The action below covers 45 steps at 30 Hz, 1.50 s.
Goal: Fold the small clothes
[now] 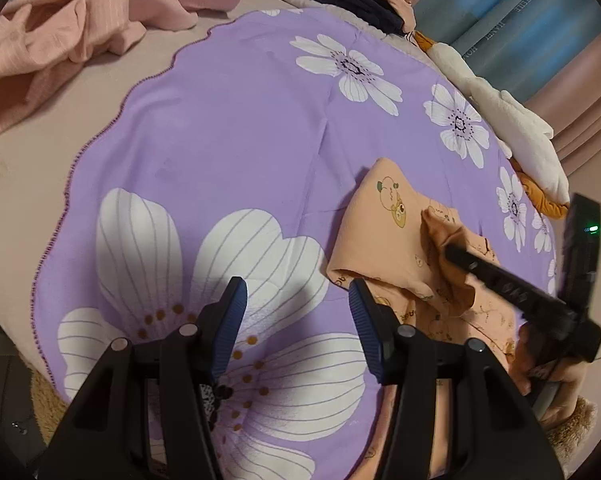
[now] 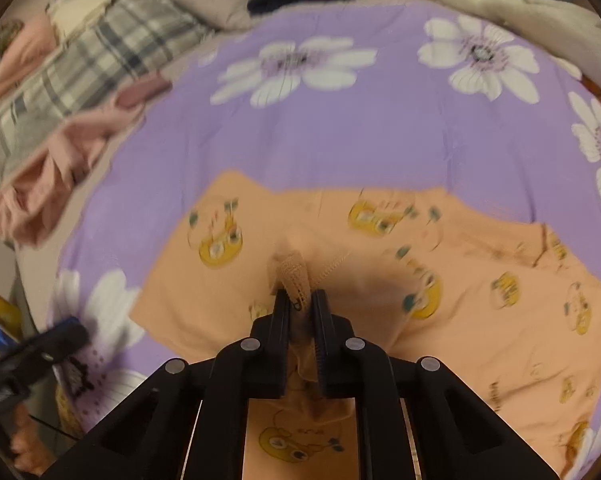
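Note:
A small orange garment with cartoon prints (image 1: 384,236) lies partly folded on a purple flowered blanket (image 1: 236,128). It also shows in the right wrist view (image 2: 480,264), spread across the blanket (image 2: 340,132). My right gripper (image 2: 300,300) is shut on a bunched edge of the orange garment and lifts it a little; it also shows in the left wrist view (image 1: 450,250). My left gripper (image 1: 296,300) is open and empty, just above the blanket, its right finger at the garment's left edge.
A crumpled pink garment (image 1: 60,52) lies at the far left. Dark folded clothes (image 1: 356,0) and a white and orange plush toy (image 1: 512,128) lie at the blanket's far and right edges. A plaid pillow (image 2: 100,52) lies far left.

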Available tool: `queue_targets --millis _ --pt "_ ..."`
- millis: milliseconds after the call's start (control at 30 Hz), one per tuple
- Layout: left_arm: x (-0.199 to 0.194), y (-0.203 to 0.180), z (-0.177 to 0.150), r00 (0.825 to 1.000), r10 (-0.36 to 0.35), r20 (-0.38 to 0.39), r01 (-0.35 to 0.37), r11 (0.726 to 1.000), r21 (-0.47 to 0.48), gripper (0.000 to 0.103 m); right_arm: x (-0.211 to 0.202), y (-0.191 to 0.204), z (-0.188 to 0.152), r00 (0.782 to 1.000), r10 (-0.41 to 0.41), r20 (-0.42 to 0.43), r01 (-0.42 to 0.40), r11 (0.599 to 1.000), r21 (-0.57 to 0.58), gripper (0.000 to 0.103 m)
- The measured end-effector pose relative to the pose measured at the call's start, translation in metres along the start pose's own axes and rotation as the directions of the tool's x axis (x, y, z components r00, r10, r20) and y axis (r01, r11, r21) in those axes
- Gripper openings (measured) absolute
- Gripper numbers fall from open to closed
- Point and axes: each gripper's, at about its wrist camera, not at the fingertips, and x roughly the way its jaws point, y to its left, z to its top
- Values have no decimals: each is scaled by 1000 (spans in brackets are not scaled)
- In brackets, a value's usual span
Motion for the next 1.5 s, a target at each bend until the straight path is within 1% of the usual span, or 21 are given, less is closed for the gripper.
queue_targets --millis 100,233,400,567,767,867,967,1033,1100,1167,1300,1400,1467,1500 --pt "2 -3 0 1000 -11 -9 11 1000 8 51 -20 -7 8 998 52 44 -54 998 40 12" --pt "4 -8 -1 1000 -9 -15 10 1000 24 51 -45 -16 23 989 64 131 -74 994 75 10" --pt "10 -15 -1 999 -26 -33 27 999 36 51 -71 -23 34 971 102 216 -121 989 80 9" --pt "16 -25 -3 998 -25 -57 29 997 68 51 -90 -34 40 956 94 277 -126 987 98 9" --pt "23 -38 -7 996 -25 -82 33 994 104 51 -106 -51 34 940 73 332 -125 982 140 9" --pt "26 -42 -8 995 -30 -93 41 993 112 51 -116 -58 34 933 38 358 -97 984 147 9" --pt "29 -46 -8 994 -38 -101 50 992 112 51 -130 -67 32 917 9 398 -77 985 155 9" --pt "30 -50 -8 994 -38 -100 50 992 119 51 -135 -76 28 911 -13 412 -61 984 166 9" --pt "32 -53 -9 994 -36 -104 50 990 133 51 -137 -91 21 906 -46 421 -48 977 210 9" --pt "34 -55 -11 993 -34 -112 50 988 143 51 -134 -109 9 907 -63 416 -55 962 266 9" --pt "39 -60 -9 991 -42 -124 60 987 146 51 -117 -143 -23 922 -101 373 -53 924 379 9" --pt "42 -64 -5 990 -58 -130 76 987 139 51 -100 -164 -51 935 -172 311 10 887 462 9" --pt "44 -67 -4 988 -67 -141 86 987 138 51 -86 -175 -67 949 -177 260 26 868 496 9" --pt "46 -70 -3 987 -69 -145 90 986 142 51 -80 -182 -77 956 -167 242 18 854 520 9"
